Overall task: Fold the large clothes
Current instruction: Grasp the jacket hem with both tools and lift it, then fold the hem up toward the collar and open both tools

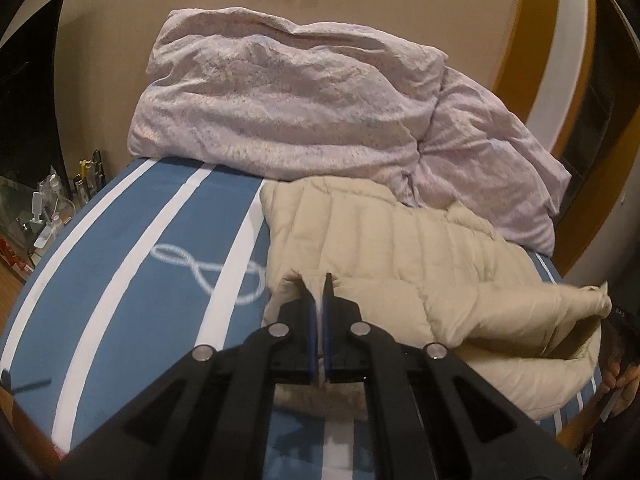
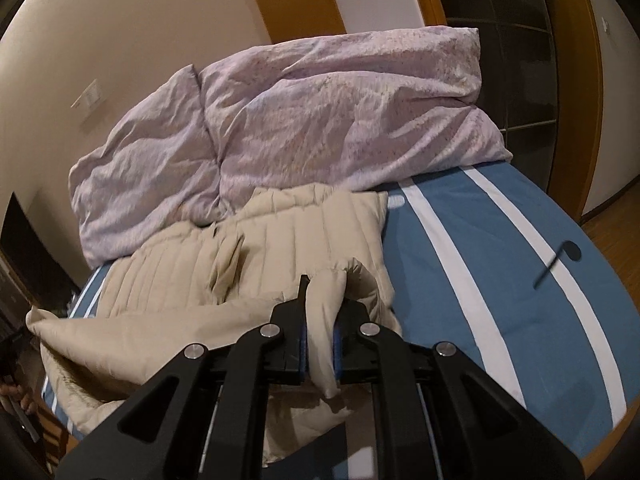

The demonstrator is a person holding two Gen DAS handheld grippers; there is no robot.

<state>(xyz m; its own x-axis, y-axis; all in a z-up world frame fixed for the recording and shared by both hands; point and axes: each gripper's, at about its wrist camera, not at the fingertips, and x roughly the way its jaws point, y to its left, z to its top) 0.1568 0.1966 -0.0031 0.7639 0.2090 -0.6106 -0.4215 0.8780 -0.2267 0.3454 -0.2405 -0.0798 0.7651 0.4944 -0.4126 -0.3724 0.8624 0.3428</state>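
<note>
A beige quilted puffer jacket (image 1: 400, 256) lies partly folded on a bed with a blue sheet with white stripes (image 1: 132, 264). My left gripper (image 1: 318, 284) is shut on a thin edge of the jacket at its left near corner. In the right wrist view the jacket (image 2: 280, 240) lies left of centre, and my right gripper (image 2: 320, 292) is shut on a thick fold of it, lifted a little above the blue sheet (image 2: 500, 264). The far end of the jacket's lifted sleeve shows at the right edge of the left wrist view (image 1: 592, 300).
A crumpled pale lilac duvet (image 1: 304, 96) is piled at the head of the bed against the wall, and shows in the right wrist view (image 2: 320, 112). Bottles and clutter (image 1: 60, 208) stand beside the bed on the left. Wooden floor (image 2: 616, 216) lies to the right.
</note>
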